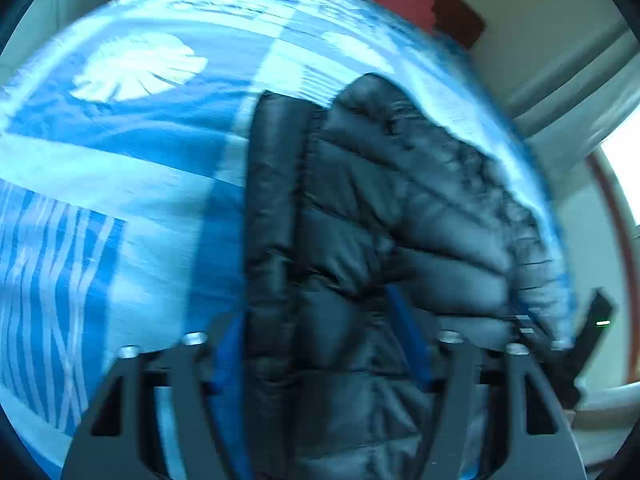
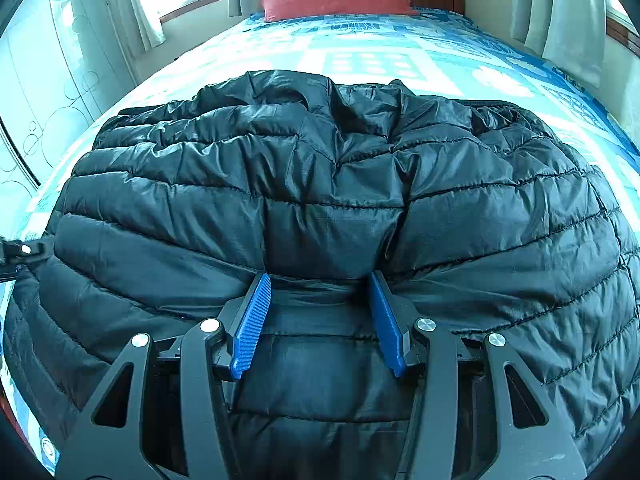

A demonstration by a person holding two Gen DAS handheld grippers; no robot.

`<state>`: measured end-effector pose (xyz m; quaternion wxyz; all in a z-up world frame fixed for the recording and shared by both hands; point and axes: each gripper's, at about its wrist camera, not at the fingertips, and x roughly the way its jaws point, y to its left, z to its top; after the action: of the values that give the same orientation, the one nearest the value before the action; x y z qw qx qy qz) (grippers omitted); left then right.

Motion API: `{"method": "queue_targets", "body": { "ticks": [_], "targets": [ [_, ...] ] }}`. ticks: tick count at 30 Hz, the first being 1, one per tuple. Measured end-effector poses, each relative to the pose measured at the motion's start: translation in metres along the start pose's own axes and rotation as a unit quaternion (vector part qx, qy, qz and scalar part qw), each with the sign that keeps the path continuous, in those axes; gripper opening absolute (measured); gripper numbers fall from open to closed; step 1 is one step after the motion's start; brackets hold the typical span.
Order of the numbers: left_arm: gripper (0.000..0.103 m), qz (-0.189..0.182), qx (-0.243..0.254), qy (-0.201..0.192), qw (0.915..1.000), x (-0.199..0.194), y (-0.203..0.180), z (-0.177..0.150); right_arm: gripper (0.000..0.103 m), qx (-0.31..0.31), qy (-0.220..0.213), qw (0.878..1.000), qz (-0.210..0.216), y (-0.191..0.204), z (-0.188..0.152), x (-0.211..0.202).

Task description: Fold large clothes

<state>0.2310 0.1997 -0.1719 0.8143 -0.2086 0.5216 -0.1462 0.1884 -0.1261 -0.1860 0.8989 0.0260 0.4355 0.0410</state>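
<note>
Black puffer jacket (image 2: 320, 184) spread on the bed (image 2: 400, 52), both grippers at its near edge.

Right gripper (image 2: 320, 300) has a bunch of fabric pinched between its blue pads (image 2: 252, 328), jaws abt half wide. Left gripper (image 1: 320, 344) jaws wide w/ a padded edge strip between them; too blurry to call it a grip. Jacket looks light, squashy, slick nylon, so prob slips; best taken at a stitched seam or hem, not mid-panel.

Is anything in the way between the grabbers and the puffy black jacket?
Nothing visible. The right gripper already pinches a fold of the black puffer jacket, and jacket fabric fills the left gripper too.
</note>
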Motion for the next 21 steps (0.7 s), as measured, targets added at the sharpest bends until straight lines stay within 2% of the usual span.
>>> {"method": "queue_targets", "body": {
  "ticks": [2, 6, 8, 10, 12, 15, 18, 21],
  "targets": [
    [0.076, -0.009, -0.004, -0.005, 0.9999, -0.002, 0.000, 0.000, 0.049, 0.000, -0.001, 1.000, 0.000, 0.001, -0.001, -0.001],
    [0.076, 0.025, 0.012, 0.006, 0.9996, 0.010, -0.003, -0.001, 0.049, 0.000, -0.002, 1.000, 0.001, 0.001, -0.001, -0.001],
    [0.077, 0.029, 0.006, 0.013, 0.9995, 0.018, -0.003, 0.000, 0.049, 0.000, -0.002, 1.000, 0.001, 0.002, -0.001, -0.002],
    [0.070, 0.019, -0.002, 0.014, 0.9997, 0.022, 0.001, 0.001, 0.049, 0.000, -0.002, 1.000, 0.001, 0.001, -0.001, -0.001],
    [0.050, 0.013, 0.010, 0.010, 0.9998, 0.023, -0.003, 0.000, 0.049, -0.001, -0.002, 1.000, -0.001, 0.002, -0.001, -0.001],
    [0.031, 0.023, 0.041, 0.001, 0.9989, 0.015, -0.018, -0.001, 0.049, -0.006, -0.001, 1.000, -0.007, 0.005, -0.001, 0.000],
    [0.023, 0.038, 0.053, -0.017, 0.9977, 0.001, -0.036, 0.000, 0.049, -0.005, 0.000, 1.000, -0.008, 0.006, 0.000, 0.000],
    [0.021, 0.042, 0.066, -0.042, 0.9960, -0.019, -0.054, 0.000, 0.049, 0.008, 0.006, 1.000, 0.005, 0.002, 0.005, -0.001]
  ]
}}
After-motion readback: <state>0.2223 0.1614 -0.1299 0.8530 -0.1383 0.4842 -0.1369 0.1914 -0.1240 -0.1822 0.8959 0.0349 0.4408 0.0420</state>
